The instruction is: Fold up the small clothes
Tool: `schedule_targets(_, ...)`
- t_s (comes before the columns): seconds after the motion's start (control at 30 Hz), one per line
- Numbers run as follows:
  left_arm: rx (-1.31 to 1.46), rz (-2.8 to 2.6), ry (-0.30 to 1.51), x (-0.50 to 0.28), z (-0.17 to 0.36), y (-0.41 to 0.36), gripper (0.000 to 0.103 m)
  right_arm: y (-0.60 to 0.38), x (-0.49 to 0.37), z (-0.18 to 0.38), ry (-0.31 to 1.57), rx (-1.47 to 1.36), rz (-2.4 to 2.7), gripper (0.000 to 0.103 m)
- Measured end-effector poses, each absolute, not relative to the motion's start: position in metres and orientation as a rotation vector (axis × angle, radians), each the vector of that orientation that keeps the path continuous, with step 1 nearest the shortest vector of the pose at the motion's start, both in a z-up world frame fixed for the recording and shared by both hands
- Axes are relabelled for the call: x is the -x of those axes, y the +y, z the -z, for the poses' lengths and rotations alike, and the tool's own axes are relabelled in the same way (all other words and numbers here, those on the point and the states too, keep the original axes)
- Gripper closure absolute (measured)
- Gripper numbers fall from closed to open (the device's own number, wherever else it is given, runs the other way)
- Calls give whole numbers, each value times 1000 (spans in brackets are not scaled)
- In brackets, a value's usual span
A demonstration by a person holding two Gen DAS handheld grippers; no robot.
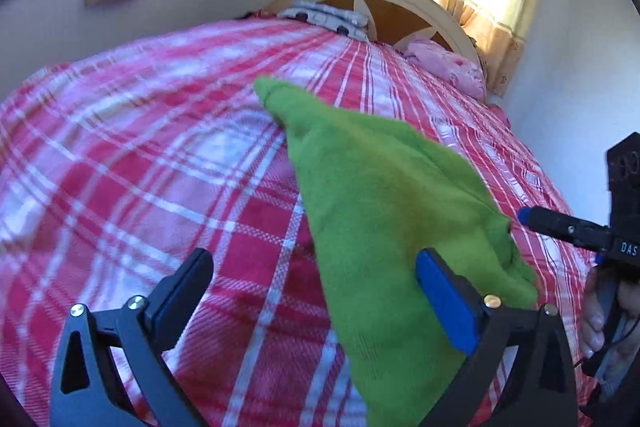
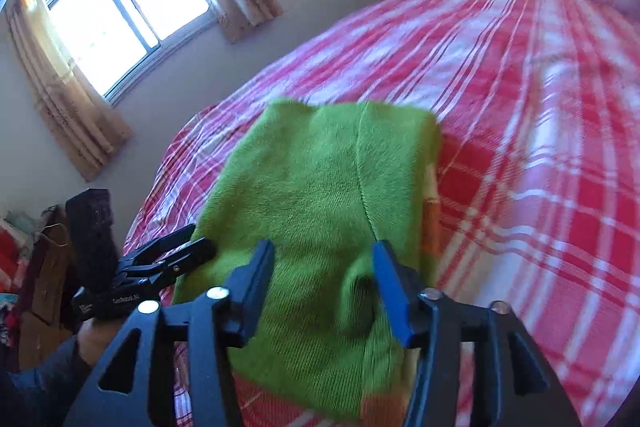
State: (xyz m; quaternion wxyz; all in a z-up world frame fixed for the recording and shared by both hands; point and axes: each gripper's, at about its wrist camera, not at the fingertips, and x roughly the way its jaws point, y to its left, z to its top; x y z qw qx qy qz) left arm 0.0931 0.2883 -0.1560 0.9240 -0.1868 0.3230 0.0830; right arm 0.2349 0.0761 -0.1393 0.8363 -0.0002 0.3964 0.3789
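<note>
Red-and-white plaid bed (image 1: 140, 167) under windows, green garment (image 1: 380, 195) folded near me, my left fingers (image 1: 444, 299) spread wide, my right fingers (image 2: 384, 283) parted, gripping nothing

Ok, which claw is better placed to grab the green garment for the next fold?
Probably the right claw: it is open with the green garment centred between its fingers, while the left claw straddles only its edge.

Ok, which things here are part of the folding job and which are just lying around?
Job: green garment, left gripper, right gripper, both open.
Lying about: pink pillow, patterned folded cloth by the headboard, clutter beside the bed.
</note>
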Motion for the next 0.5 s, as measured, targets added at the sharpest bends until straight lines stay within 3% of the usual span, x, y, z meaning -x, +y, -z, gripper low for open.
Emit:
schedule_targets(0.27, 251, -165, 502, -45, 83, 248, 0, 44, -161, 88, 614, 12, -640, 34)
schedule_targets(0.4, 232, -128, 461, -40, 65, 238, 0, 47, -132, 67, 508, 89, -603, 25)
schedule_targets(0.5, 213, -114, 443, -35, 58, 231, 0, 48, -115, 52, 442, 121, -596, 24)
